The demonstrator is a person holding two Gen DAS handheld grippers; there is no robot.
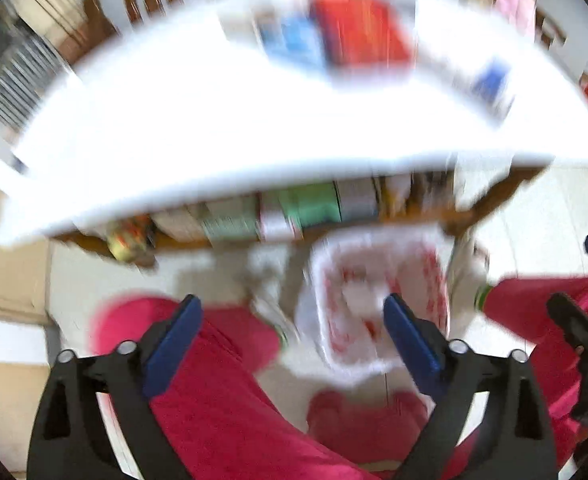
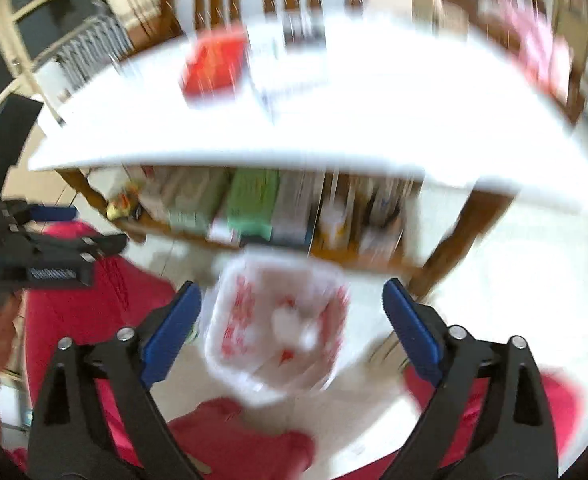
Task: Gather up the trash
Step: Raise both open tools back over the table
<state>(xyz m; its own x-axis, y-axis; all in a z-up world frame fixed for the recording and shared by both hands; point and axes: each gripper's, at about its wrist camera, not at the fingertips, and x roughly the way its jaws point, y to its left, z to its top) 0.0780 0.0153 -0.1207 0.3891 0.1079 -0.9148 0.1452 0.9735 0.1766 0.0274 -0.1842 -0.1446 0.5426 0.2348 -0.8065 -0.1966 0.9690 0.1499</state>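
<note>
At lower centre, the bag [image 1: 374,312] on the floor looked thin and floppy — best pinched at its rim; both hand-held grippers — left [image 1: 291,320], right [image 2: 291,306] — gaped empty.

bin [image 2: 277,328] on floor, before table [image 2: 374,128] | boxes [image 2: 253,204] under table
</note>
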